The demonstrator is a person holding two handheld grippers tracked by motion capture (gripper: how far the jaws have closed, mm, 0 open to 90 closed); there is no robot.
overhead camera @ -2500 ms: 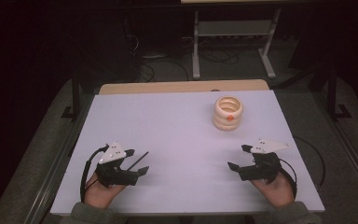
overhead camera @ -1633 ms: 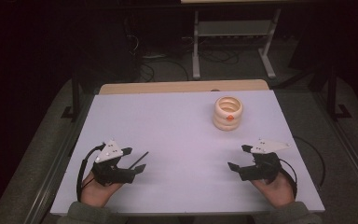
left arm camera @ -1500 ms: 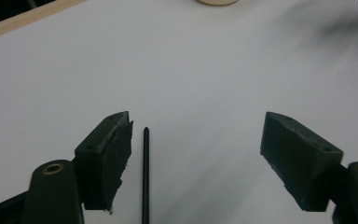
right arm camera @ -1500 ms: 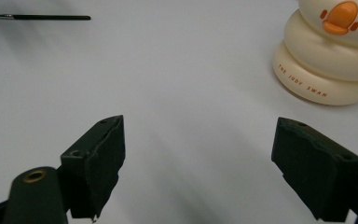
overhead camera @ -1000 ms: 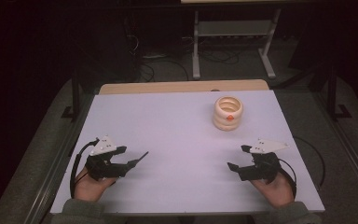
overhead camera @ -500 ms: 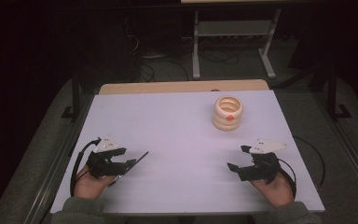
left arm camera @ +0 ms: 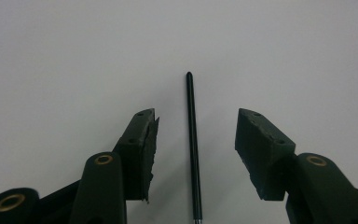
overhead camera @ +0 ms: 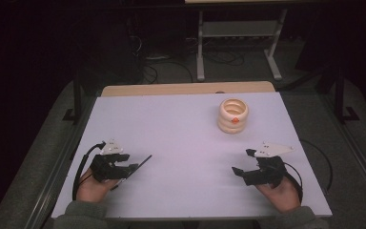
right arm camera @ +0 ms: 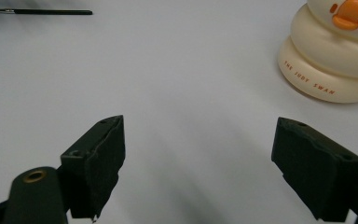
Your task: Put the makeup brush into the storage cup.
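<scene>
Dim room, one lit table

A pale tabletop with a wooden far edge stands on dark grey carpet; behind it, a metal stand and loose cables sit in shadow.

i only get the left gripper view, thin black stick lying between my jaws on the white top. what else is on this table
Observer: A cream holder of stacked rings stands on the far right part of the table.
Operator: what's the other hand doing
Observer: The right gripper sits near the front right, jaws wide apart, nothing between them.
Operator: anything marked on that holder
Observer: The right gripper view shows an orange duck-bill shape on it and the words THE JUDY SWAN on its lowest ring.
Operator: where does my stick point
Observer: In the high view the black stick angles from the left gripper toward the table's middle.
</scene>
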